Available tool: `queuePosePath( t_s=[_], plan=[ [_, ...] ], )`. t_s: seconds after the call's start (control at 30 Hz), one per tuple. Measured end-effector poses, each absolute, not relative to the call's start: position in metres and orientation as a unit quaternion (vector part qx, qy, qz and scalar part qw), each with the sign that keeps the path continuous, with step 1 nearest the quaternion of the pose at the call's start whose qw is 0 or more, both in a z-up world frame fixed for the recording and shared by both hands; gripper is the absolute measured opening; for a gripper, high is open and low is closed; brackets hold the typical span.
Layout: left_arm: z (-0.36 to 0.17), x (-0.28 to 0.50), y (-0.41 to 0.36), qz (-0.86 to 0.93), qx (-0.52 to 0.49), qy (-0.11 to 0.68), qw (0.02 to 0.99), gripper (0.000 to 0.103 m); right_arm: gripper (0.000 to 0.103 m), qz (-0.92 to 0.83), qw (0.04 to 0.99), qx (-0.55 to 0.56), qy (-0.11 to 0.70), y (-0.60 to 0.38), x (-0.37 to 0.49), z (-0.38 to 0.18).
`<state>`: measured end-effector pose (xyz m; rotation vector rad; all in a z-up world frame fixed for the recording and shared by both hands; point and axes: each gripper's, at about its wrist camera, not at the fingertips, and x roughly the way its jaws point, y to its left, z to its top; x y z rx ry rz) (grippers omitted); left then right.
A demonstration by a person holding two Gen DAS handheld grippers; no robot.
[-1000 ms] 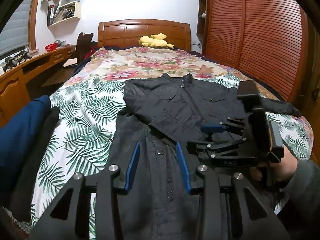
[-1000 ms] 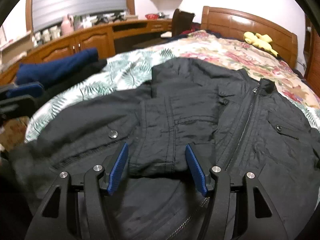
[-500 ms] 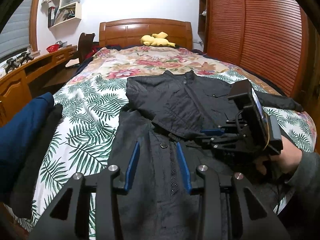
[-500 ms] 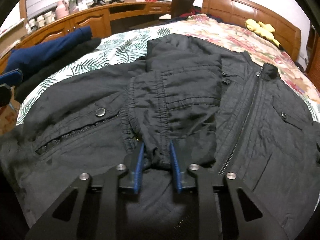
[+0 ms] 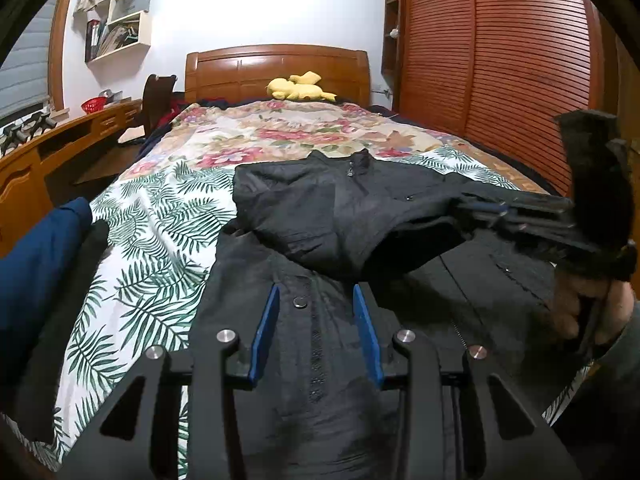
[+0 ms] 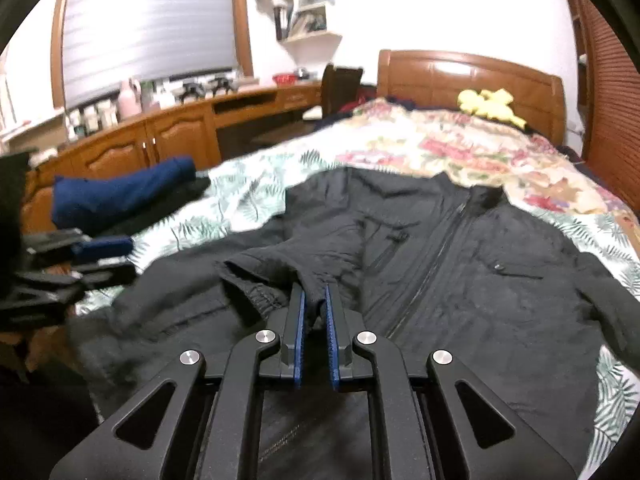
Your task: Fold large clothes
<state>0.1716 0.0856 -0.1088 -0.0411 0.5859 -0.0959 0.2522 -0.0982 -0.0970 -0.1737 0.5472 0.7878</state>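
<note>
- Two grippers over one black jacket [image 5: 320, 360], which lies front-up on the bed [image 5: 168, 216], collar toward the headboard [image 5: 276, 68] and hem toward the person; its long axis runs along the bed, straight ahead of both grippers.
- Far left, at the bed's edge: a stack of folded clothes [image 5: 36, 264], blue on top of black, clear of the jacket and not part of this fold.
- Left gripper [image 5: 316, 332]: jaws wide apart, holding nothing, poised low over the hem on the jacket's left side, with a snap button [image 5: 300, 302] in the gap between the blue pads. Whether the pads touch the cloth cannot be told.
- Middle: one sleeve [image 6: 304, 248] folded in across the chest, its elastic cuff [image 6: 260, 296] pointing back toward the hem.
- Right gripper [image 6: 314, 320]: jaws narrow, pinching the cuff end of that sleeve, which hangs raised off the jacket body; in the left wrist view this gripper reaches in from the right edge, blurred.
- Deciding relation: the sleeve runs up and away from the right jaws toward the shoulder, just left of the zip [image 6: 436, 252], so the right hand is the nearer one and already has it.
- Judgement: laying the cuff down flat and parallel to the zip seems the move in hand; the left side stays the free hand's job.
- Far right: the other sleeve [image 6: 616, 312] trails out toward the bed's edge, not yet folded in.
</note>
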Motion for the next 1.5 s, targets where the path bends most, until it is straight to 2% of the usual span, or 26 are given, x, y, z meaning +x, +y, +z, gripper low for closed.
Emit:
queuePosePath(
  t_s=[0.33,0.67,0.77,0.83,0.87,0.9,1.13,1.5],
  plan=[
    [-0.104,0.176,0.073,-0.062,-0.021,0.280,0.958,0.037,0.005,0.346,0.904,-0.057,0.244,-0.152,0.231,-0.077],
    [-0.103,0.182,0.059,-0.069,-0.016,0.275,0.959,0.037,0.006,0.291,0.892,-0.118,0.327,-0.161,0.255,-0.135],
    [-0.102,0.183,0.057,-0.069,-0.017,0.273,0.959,0.037,0.014,0.290,0.894,-0.138,0.313,-0.159,0.245,-0.135],
    [-0.102,0.183,0.055,-0.069,-0.017,0.274,0.959,0.037,0.030,0.291,0.898,-0.143,0.298,-0.161,0.240,-0.128],
    [-0.102,0.184,0.054,-0.070,-0.016,0.274,0.959,0.037,0.043,0.289,0.902,-0.142,0.288,-0.162,0.237,-0.123],
    [-0.102,0.184,0.054,-0.070,-0.015,0.274,0.959,0.037,0.049,0.290,0.904,-0.140,0.281,-0.164,0.235,-0.120],
    [-0.101,0.184,0.052,-0.072,-0.015,0.273,0.959,0.037,0.051,0.328,0.897,-0.130,0.267,-0.155,0.230,-0.112],
    [-0.101,0.183,0.050,-0.071,-0.014,0.274,0.959,0.037,0.051,0.379,0.846,-0.195,0.320,-0.089,0.214,-0.161]
  ],
)
